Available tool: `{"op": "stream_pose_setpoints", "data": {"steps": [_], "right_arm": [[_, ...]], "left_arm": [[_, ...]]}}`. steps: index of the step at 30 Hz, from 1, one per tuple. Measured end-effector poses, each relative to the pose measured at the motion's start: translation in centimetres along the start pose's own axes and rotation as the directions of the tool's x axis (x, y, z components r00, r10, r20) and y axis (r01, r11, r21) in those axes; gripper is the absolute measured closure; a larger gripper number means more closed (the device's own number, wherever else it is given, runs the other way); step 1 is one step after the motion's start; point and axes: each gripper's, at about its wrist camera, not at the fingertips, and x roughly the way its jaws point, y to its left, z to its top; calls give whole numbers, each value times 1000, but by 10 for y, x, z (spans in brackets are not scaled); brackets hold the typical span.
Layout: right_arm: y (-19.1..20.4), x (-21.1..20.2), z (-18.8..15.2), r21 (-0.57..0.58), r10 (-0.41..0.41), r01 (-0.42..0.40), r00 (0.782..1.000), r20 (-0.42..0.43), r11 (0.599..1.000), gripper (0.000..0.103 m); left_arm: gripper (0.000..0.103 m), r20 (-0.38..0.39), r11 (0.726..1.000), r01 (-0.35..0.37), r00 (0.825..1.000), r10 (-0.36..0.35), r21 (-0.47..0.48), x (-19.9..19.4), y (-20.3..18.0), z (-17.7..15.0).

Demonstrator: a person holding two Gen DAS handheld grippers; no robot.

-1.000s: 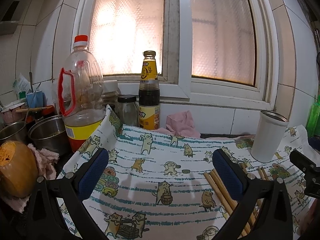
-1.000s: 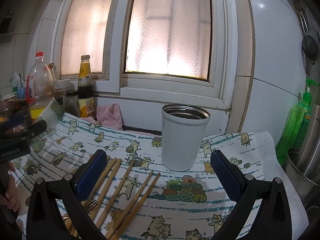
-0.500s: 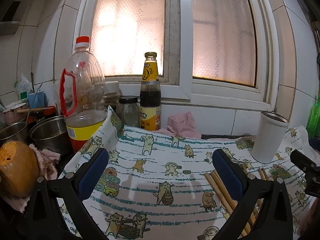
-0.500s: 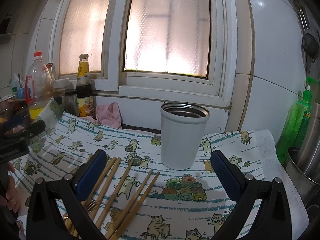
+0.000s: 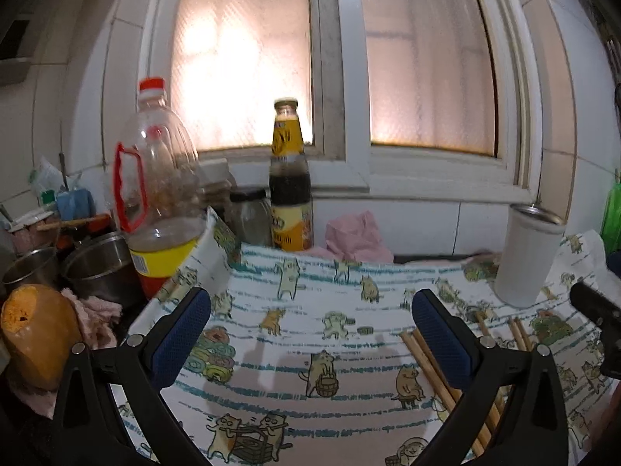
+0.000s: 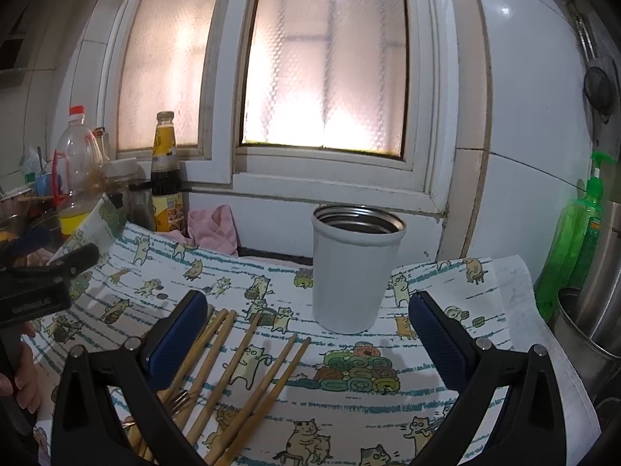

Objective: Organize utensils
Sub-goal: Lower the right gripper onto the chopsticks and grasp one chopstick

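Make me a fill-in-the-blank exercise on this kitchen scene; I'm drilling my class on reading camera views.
1. The wooden chopsticks lie flat on the cat-print ____.
2. The white cup stands ____ behind the chopsticks, open end up.
3. Both the left tool and the right tool have their jaws ____, holding nothing.
4. The pump bottle on the right is ____ in colour.

Missing words: cloth; upright; open; green

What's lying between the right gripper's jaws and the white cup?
Only bare cat-print cloth before the white cup; chopsticks lie leftward, in the right wrist view.
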Motion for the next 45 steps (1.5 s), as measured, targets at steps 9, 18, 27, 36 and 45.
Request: {"op": "stream_pose_setpoints", "data": {"steps": [9,18,27,36,45], "right_arm": [[2,-6,-1,-8,-11,11,1000,17,1000,0],[-13,-12,-5,78,114,-112,993,-24,991,0],[-42,-26,16,204,177,-172,984,-8,964,0],[-51,24,17,205,172,-120,950,-260,971,38],[-42,79,3,230,266,-185,877,-399,955,93]], "left_arm": [[0,7,1000,8,1000,-8,-12,-3,3,0],[0,2,990,140,990,-140,-22,-14,9,-1],[0,-19,979,188,982,-190,-80,-31,-8,34],[31,-402,985,172,900,-166,-21,40,-62,21],[79,-622,985,150,764,-170,-85,102,-75,-12]]}}
